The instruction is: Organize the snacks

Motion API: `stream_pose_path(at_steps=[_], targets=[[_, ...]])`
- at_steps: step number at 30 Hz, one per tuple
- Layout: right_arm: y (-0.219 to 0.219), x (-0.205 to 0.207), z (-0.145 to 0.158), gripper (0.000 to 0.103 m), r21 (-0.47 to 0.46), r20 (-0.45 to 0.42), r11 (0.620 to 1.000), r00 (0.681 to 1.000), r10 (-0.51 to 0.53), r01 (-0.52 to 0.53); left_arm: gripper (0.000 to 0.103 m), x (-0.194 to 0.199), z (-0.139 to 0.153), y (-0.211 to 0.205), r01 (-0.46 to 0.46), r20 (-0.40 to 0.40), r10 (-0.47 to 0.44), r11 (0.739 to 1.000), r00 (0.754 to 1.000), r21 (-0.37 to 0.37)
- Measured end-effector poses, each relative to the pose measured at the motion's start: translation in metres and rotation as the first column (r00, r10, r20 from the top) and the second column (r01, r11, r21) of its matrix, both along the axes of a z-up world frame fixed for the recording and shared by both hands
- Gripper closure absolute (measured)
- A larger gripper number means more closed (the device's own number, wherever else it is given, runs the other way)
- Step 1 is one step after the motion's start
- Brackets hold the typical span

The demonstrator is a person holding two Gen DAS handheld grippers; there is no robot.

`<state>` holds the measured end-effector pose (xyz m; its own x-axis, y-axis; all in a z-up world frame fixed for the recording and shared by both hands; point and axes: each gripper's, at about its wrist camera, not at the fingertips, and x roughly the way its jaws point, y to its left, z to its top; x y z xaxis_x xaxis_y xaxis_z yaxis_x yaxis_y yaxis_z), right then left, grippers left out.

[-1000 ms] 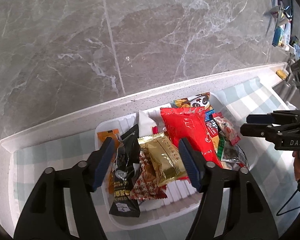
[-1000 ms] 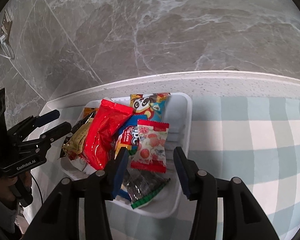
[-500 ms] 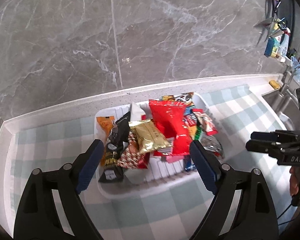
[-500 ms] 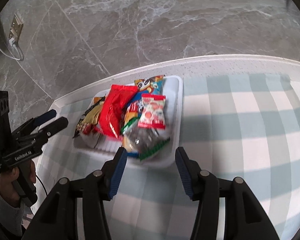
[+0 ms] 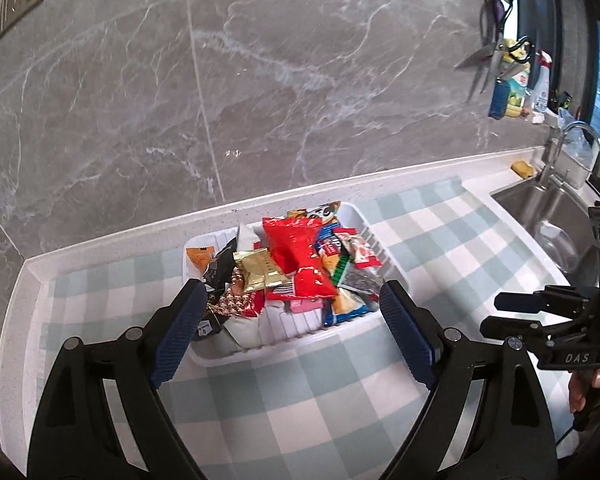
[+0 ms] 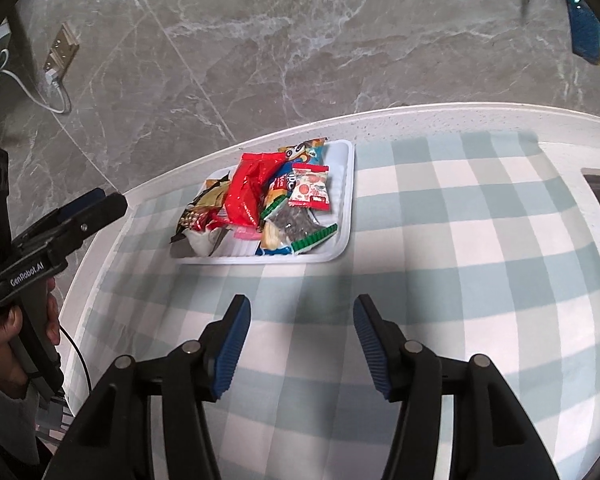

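Note:
A white tray (image 5: 300,340) on the checked cloth holds several snack packets: a red bag (image 5: 300,254), a gold packet (image 5: 260,272), a black packet (image 5: 218,270) and a small red-and-white packet (image 6: 311,186). The tray also shows in the right wrist view (image 6: 346,200). My left gripper (image 5: 292,328) is open and empty, held above the tray's near edge. My right gripper (image 6: 298,336) is open and empty, above the cloth well in front of the tray. Each gripper shows from the side in the other's view (image 5: 540,316) (image 6: 68,220).
A grey marble wall stands behind the white counter ledge (image 5: 140,232). A steel sink (image 5: 552,220) with a tap is at the right. Bottles and hanging utensils (image 5: 512,80) are at the far right. A wall socket with a cable (image 6: 58,56) is at the left.
Both grippers have pulled back and up from the tray, so it looks smaller and farther. The left jaws have opened wider. The snacks have not moved.

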<state>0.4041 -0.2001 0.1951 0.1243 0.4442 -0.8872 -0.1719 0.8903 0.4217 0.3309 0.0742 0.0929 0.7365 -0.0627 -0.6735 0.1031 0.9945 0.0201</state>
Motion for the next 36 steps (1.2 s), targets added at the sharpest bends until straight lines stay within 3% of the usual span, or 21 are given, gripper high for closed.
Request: stream_pose_path(at_steps=[15,36], targets=[[-0.008,-0.034,0.032,0.046,0.008,0.026,0.999,0.999,-0.040,0.040,0.015,-0.036,0.023,-0.013,0.053,0.033,-0.054,0.998,0.998,0.023],[-0.018,-0.055,0.051,0.045,0.009,0.048,0.997,0.996,-0.077,0.076,0.015,-0.051,0.029,-0.023,0.114,0.040,-0.116,0.993,0.992,0.038]])
